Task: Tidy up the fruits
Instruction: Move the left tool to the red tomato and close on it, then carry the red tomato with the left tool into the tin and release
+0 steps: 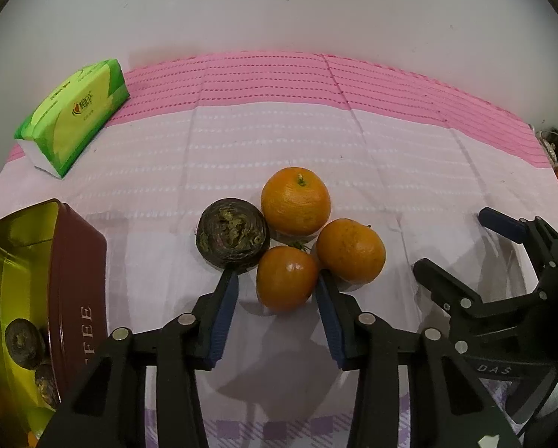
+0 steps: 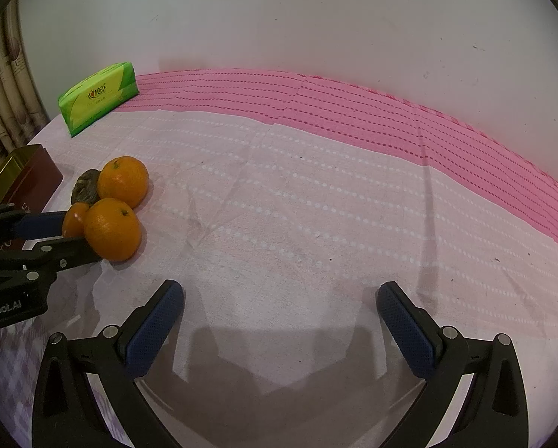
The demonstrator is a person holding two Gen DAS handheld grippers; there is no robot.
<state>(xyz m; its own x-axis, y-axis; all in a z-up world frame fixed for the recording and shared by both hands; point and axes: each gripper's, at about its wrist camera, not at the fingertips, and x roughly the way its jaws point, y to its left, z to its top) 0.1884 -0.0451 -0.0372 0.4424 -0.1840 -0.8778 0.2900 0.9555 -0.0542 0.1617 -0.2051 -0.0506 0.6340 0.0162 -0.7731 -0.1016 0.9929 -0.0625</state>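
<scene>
Three oranges lie in a cluster on the cloth: a near one point(image 1: 287, 278), a far one point(image 1: 295, 201) and a right one point(image 1: 350, 251). A dark dried fruit point(image 1: 233, 239) lies touching them on the left. My left gripper point(image 1: 277, 280) is open, its fingers on either side of the near orange, apart from it. In the right wrist view the cluster point(image 2: 112, 228) sits at the left with the left gripper point(image 2: 69, 231) beside it. My right gripper point(image 2: 280, 293) is open and empty over bare cloth.
A brown tin point(image 1: 77, 280) with a gold inside stands at the left and holds dark dried fruits point(image 1: 23, 341). A green tissue pack point(image 1: 73, 115) lies at the back left. A white wall point(image 2: 279, 18) runs behind the pink cloth point(image 2: 390, 108).
</scene>
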